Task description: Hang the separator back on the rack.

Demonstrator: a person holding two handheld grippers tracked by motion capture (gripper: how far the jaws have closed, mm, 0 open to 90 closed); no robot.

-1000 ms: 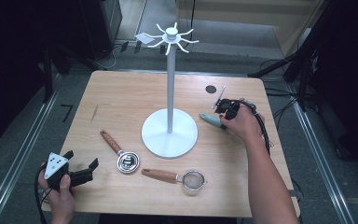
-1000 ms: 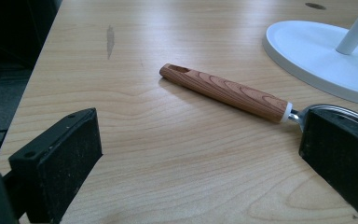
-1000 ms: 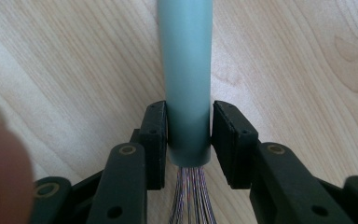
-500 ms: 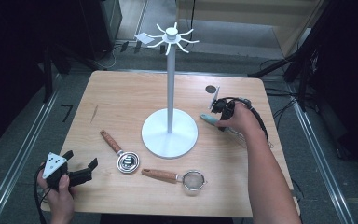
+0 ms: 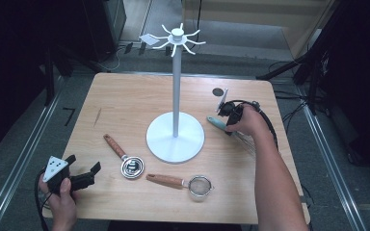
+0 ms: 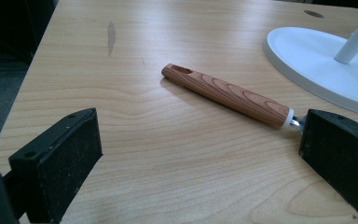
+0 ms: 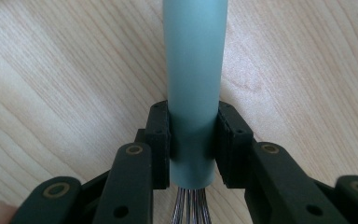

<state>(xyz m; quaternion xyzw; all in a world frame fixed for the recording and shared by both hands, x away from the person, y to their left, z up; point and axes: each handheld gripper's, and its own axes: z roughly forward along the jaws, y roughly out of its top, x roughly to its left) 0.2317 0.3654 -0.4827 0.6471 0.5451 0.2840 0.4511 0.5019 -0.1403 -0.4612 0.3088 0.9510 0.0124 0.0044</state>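
Right gripper [image 7: 192, 140] jaws have just been closing, now clamp whisk handle [image 7: 193, 70] near bench [image 5: 125, 106] right edge, presumably for lifting to the stand [image 5: 176, 86]; left gripper [image 5: 79, 177] jaws wide, empty.

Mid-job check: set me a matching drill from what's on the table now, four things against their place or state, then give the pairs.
Things:
1. whisk
2. left gripper
3. strainer
4. white stand

Places or states:
A. jaws wide apart, nothing between them
B. teal handle clamped between the right gripper pads
C. upright at the table's middle, hooks on top
D. lying flat near the front edge, wooden handle pointing left

Pairs: 1-B, 2-A, 3-D, 4-C
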